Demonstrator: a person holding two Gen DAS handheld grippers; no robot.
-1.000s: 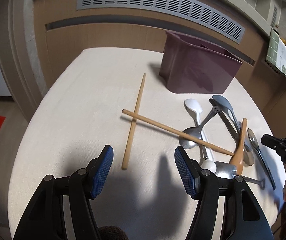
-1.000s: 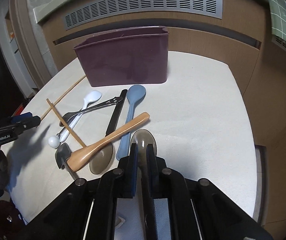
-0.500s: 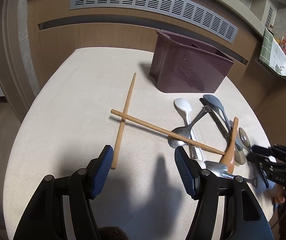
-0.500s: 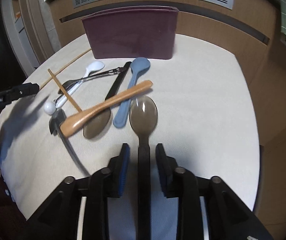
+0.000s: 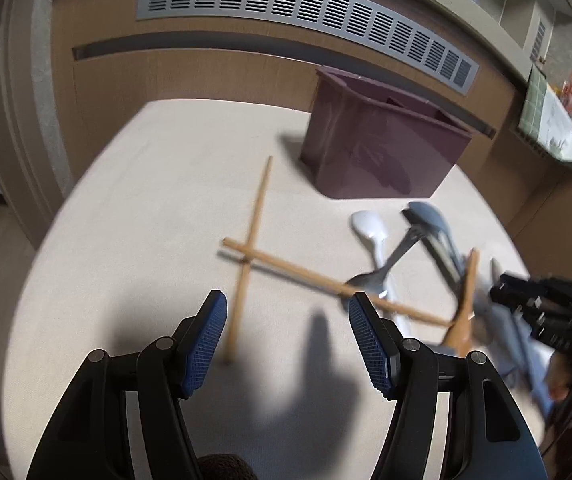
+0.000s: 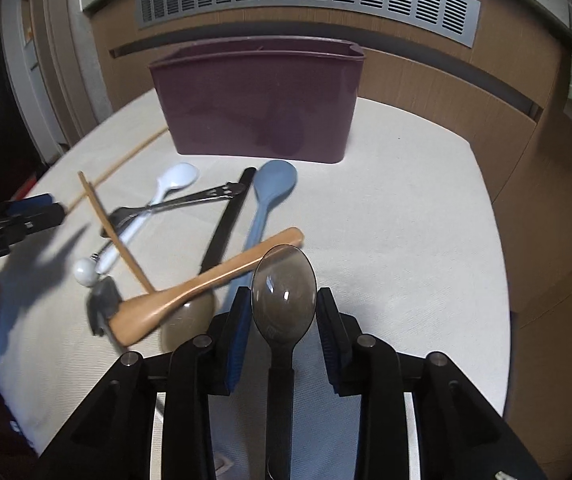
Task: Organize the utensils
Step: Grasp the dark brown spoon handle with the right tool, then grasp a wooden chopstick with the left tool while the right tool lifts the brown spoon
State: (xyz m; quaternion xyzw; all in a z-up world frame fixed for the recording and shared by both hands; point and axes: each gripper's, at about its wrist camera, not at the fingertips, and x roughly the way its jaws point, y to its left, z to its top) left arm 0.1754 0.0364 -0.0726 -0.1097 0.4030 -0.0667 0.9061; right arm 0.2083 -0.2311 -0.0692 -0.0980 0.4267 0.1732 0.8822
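The right gripper (image 6: 284, 320) has its blue pads (image 6: 239, 344) pulled apart, and a smoky clear spoon (image 6: 284, 292) sits in the gap with space on both sides, so nothing squeezes it. I cannot tell if the spoon rests on the table or on the gripper. The left gripper (image 5: 288, 340) is spread wide with nothing between its blue pads (image 5: 205, 344), and it hangs over the white table (image 5: 145, 208). The big purple bin (image 6: 257, 100) stands upright at the far side of the table, and its top is open. In front of it lies a pile of things to sort. A light blue spoon (image 6: 271, 196) points its bowl at the bin. A flat black stick (image 6: 227, 220) lies just beside it. A white spoon (image 6: 165, 196) lies to the left, and a shiny metal fork (image 6: 177, 204) lies across it. A wooden spoon (image 6: 201, 280) lies slanted on top of the blue spoon and the black stick, and its fat end covers part of a brown see-through spoon (image 6: 189, 320). Two wooden chopsticks (image 5: 251, 252) make a cross on the table, well apart from the bin. One of them runs under the pile. A little white ball (image 6: 85, 271) sits at the end of the white spoon's handle. The left gripper shows white letters in the right camera's view, but they are too blurry to read.
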